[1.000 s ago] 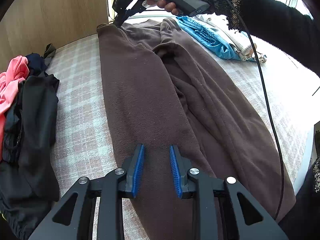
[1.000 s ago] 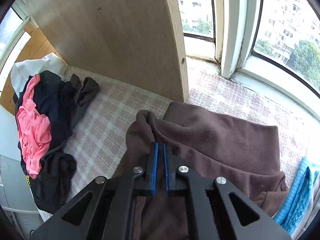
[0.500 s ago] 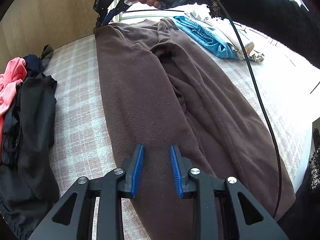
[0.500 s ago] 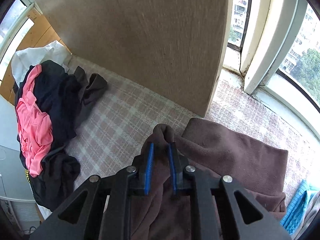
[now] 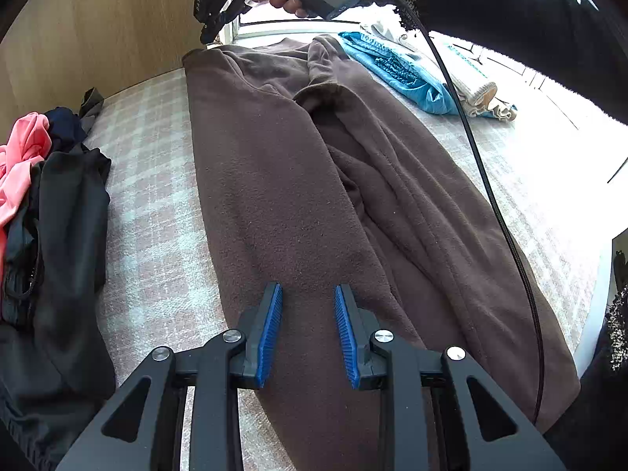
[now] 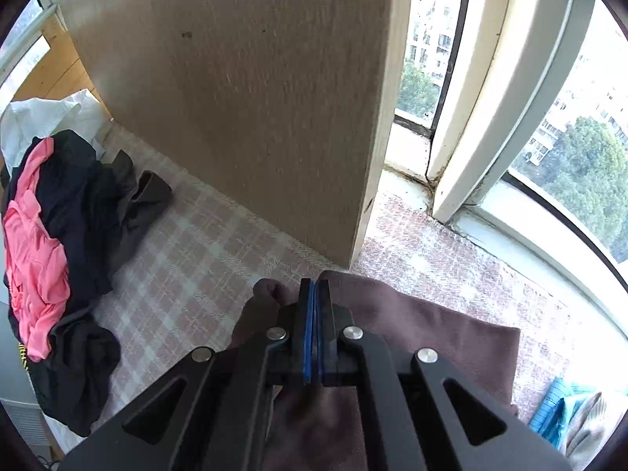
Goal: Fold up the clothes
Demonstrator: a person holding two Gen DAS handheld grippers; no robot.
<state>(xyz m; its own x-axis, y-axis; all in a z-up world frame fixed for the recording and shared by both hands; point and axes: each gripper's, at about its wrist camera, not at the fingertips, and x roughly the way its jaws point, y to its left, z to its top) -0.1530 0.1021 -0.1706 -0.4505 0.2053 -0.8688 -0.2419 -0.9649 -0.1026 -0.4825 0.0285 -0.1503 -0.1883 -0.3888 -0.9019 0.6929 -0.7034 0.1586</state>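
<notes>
The left gripper (image 5: 308, 302) is hovering low over the near end of the brown fleece garment (image 5: 282, 180), its blue pads spread wide, gripping nothing. The right gripper (image 6: 314, 314) is sitting above the far corner, pads pressed together — no cloth showing between them. The fleece is lying lengthwise on the plaid cover (image 5: 153, 204) — a dark clothes pile (image 5: 59, 235) is sitting left, a blue garment (image 5: 396, 74) right.

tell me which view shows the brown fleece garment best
The left wrist view: the brown fleece garment lies full length on the checked cloth surface, folds visible. The right wrist view shows only its far end, partly hidden behind the right gripper.
</notes>
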